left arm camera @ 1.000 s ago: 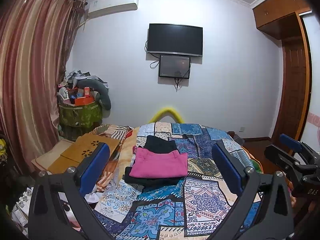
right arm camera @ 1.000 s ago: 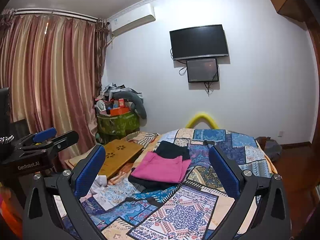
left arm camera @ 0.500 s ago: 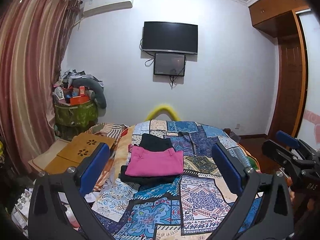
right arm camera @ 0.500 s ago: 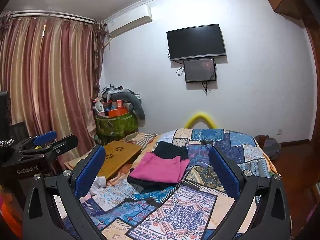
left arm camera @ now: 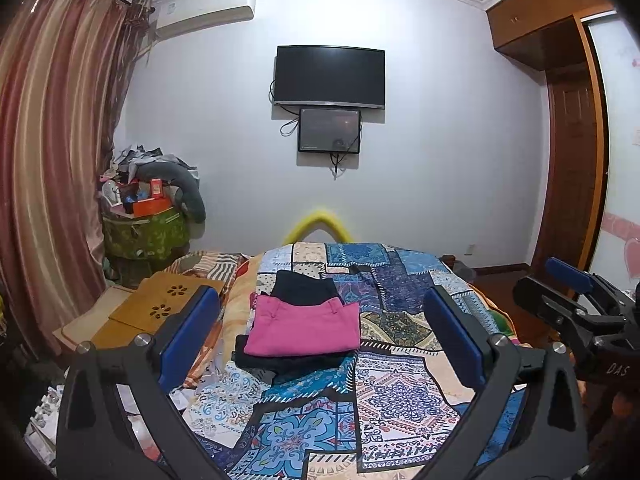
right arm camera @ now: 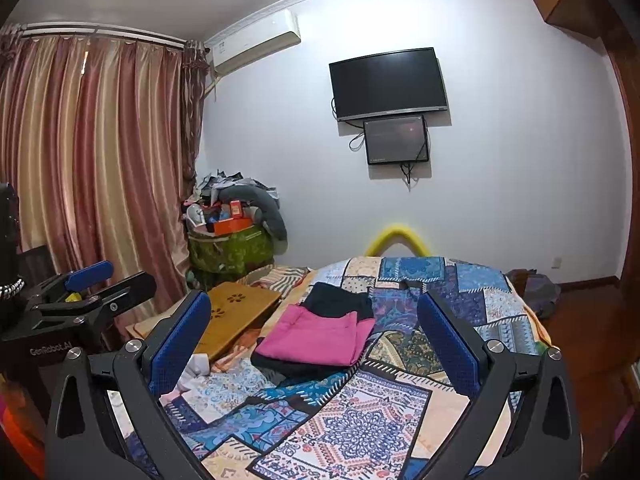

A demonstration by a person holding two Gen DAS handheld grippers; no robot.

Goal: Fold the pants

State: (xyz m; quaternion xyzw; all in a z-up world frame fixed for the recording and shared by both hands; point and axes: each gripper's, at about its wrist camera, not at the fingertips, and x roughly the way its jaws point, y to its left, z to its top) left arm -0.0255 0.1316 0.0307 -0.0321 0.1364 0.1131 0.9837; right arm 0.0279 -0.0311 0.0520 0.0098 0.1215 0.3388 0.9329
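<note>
Folded pink pants lie on top of folded black garments on the patchwork bedspread. The stack also shows in the right wrist view. My left gripper is open and empty, held above the near end of the bed, well short of the stack. My right gripper is open and empty, at a similar height to its right. Each gripper shows in the other's view: the right one at the right edge, the left one at the left edge.
A wooden lap desk lies left of the bed. A cluttered green basket stands by the curtain. A TV hangs on the far wall. A wooden door and floor are to the right.
Both grippers have tilted up and drifted slightly, so the stack sits a little lower and farther left in view. The pants have not moved. Both jaws stay open.
</note>
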